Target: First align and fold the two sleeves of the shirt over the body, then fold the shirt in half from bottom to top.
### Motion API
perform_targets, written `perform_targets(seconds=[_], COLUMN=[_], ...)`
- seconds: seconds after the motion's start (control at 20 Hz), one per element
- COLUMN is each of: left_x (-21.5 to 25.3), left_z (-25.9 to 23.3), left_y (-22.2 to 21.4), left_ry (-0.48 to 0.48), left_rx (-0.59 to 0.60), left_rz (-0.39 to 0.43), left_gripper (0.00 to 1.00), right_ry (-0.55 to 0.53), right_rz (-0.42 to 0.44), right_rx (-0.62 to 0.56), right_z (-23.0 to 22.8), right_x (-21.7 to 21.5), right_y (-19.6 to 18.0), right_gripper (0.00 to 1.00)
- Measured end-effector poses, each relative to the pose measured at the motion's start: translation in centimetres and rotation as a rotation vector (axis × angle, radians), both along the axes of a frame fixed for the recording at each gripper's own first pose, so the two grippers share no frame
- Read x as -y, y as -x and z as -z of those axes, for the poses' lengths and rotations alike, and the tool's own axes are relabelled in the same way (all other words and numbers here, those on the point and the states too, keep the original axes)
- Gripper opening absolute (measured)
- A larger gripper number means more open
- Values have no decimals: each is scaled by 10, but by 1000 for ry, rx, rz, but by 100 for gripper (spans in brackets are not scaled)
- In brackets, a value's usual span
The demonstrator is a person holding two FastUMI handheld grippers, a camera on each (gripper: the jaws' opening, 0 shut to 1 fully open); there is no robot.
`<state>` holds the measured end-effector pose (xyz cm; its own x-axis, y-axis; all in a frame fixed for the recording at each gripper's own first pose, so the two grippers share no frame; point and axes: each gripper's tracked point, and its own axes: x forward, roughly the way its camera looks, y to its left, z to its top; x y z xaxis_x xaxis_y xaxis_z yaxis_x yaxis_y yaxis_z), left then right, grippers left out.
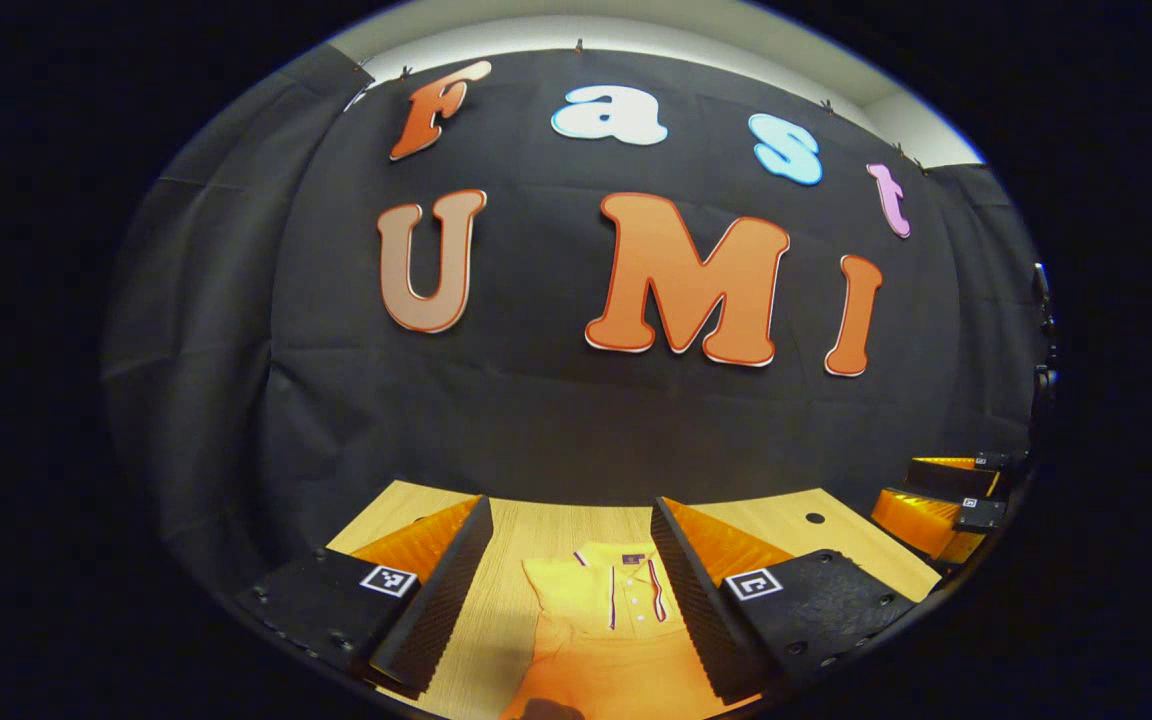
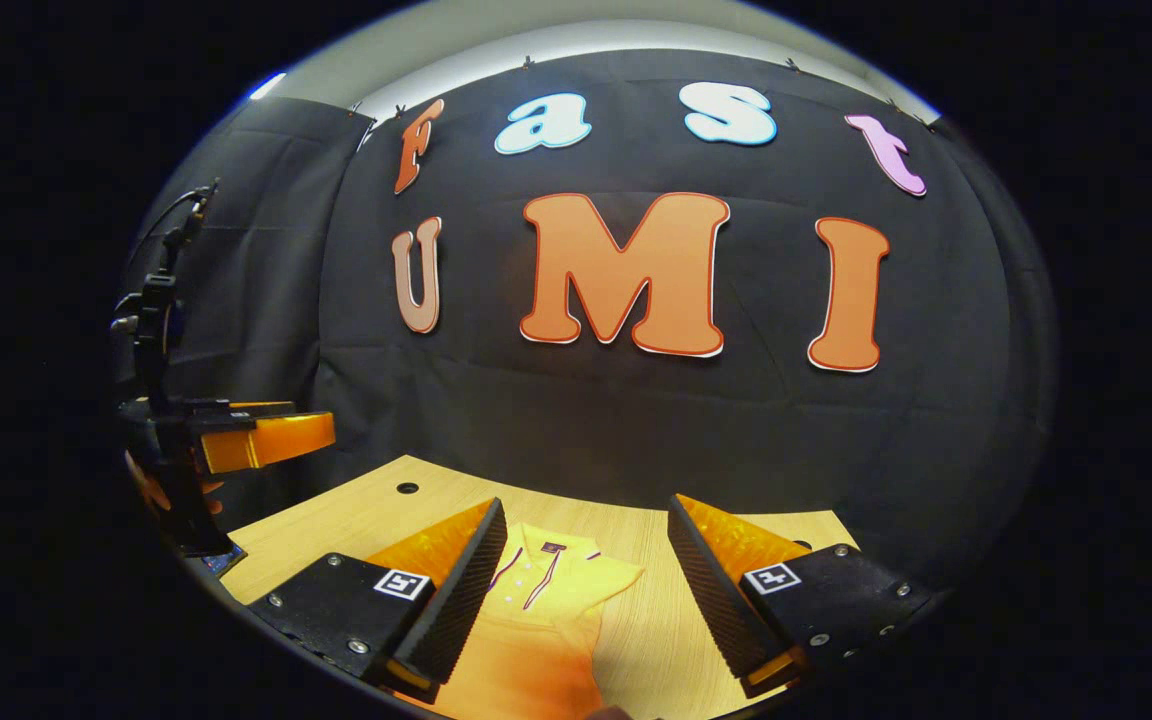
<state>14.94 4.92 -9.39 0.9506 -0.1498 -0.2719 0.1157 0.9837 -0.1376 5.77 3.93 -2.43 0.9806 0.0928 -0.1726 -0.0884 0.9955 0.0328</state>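
On the counter the yellow shirt lies flat, collar toward the wall, ready for folding. Left gripper and right gripper hover above it, fingers wide apart, holding nothing, likely lining up on the sleeves.

The worktop is light wood-grain board with a curved far edge set against the booth wall. One small dark round hole sits near its far right corner, as seen in the left gripper view; the right gripper view shows another near the far left corner. A shirt, yellow-orange, lies flat on the worktop, collar toward the far edge, placket facing up.
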Motion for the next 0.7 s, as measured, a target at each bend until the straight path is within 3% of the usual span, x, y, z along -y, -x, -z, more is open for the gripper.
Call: perform_targets(seconds=[0.25, 0.3, 0.35, 0.7], left_x=[-11, -10, -7, -3], left_z=[-39, -44, -46, -45], left_y=[43, 46, 52, 83], left_ry=[-41, -47, -57, -87], left_rx=[150, 175, 176, 177], left_rz=[-45, -40, -35, -32], left_gripper=[95, 92, 95, 96], right_ry=[-29, -35, -41, -34], right_rz=[-4, -3, -4, -2], right_rx=[6, 7, 11, 28], right_z=[4, 4, 4, 6], right_x=[-6, -6, -7, -7], right_y=[11, 14, 16, 35], right_gripper=[99, 99, 99, 98])
